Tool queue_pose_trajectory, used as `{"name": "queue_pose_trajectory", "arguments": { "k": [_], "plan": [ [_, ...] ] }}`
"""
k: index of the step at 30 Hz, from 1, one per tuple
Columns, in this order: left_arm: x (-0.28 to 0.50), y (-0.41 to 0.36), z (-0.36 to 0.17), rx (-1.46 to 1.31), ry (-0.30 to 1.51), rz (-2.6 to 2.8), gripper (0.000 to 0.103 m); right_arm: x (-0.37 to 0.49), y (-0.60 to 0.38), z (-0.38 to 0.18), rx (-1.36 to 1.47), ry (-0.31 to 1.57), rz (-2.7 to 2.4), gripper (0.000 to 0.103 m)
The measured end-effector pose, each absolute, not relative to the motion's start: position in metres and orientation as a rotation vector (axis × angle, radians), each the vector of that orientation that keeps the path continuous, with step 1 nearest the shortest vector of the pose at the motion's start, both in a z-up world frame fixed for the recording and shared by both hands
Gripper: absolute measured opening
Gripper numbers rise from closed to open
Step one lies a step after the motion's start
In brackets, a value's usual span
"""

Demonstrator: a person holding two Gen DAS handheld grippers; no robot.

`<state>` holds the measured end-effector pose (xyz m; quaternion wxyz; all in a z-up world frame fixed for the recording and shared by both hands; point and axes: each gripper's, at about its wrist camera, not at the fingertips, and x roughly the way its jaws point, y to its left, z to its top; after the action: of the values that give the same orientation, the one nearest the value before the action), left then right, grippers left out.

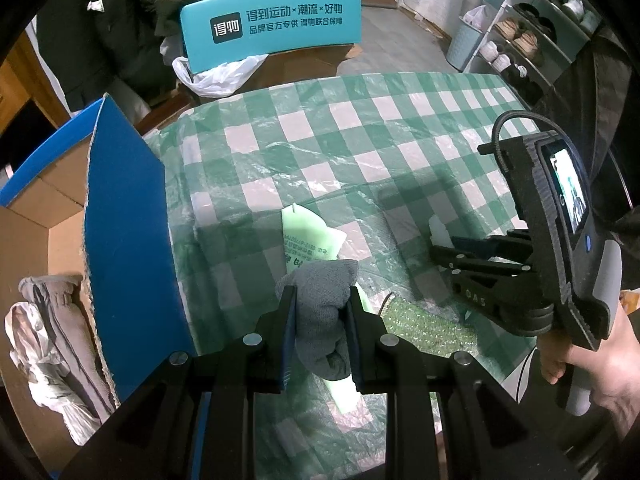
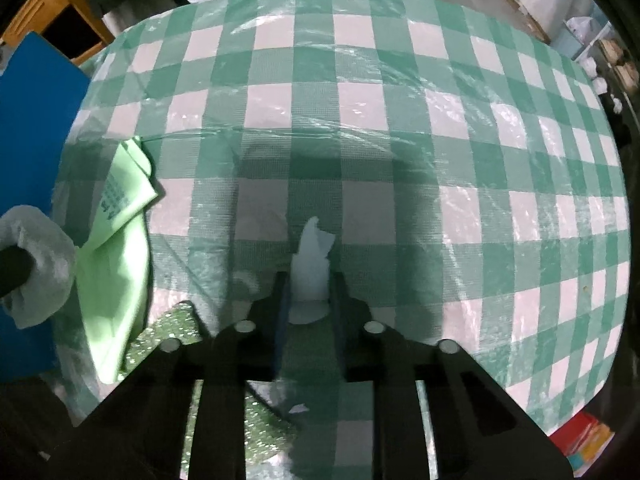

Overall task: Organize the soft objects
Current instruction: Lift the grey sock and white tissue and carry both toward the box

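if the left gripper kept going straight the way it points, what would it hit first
Likely the light green packet lying on the checked tablecloth. The left gripper, shut on a grey sock, points steeply down at it; how far above it hangs is unclear.

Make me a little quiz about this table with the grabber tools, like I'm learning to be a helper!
1. True or false: the left gripper is squeezing a grey sock.
2. What is between the right gripper's fingers? A) a red ball B) a crumpled white tissue C) a spoon
3. Fill in: the light green bag lies on a green and white ______ tablecloth.

Key:
1. True. Its pads press on the sock from both sides.
2. B. The pads are closed on the tissue, just above the cloth.
3. Checked. The cardboard box with the blue flap stands at the table's left edge.
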<state>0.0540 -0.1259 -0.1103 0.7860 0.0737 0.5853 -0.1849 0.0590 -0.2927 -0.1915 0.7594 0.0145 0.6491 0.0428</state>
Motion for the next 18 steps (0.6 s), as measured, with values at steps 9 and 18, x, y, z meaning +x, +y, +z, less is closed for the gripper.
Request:
{"name": "queue_pose_trajectory", "arguments": {
  "k": [9,18],
  "plan": [
    [0.053,-0.122,-0.107,0.157,1.253,-0.393,0.022,0.052,-0.288,-0.164,0.033,1.361,0.113,0.016],
    [0.048,-0.12,-0.095,0.164,1.227,-0.393,0.022,0.044,-0.28,-0.13,0.014,1.29,0.149,0.016]
  ]
}}
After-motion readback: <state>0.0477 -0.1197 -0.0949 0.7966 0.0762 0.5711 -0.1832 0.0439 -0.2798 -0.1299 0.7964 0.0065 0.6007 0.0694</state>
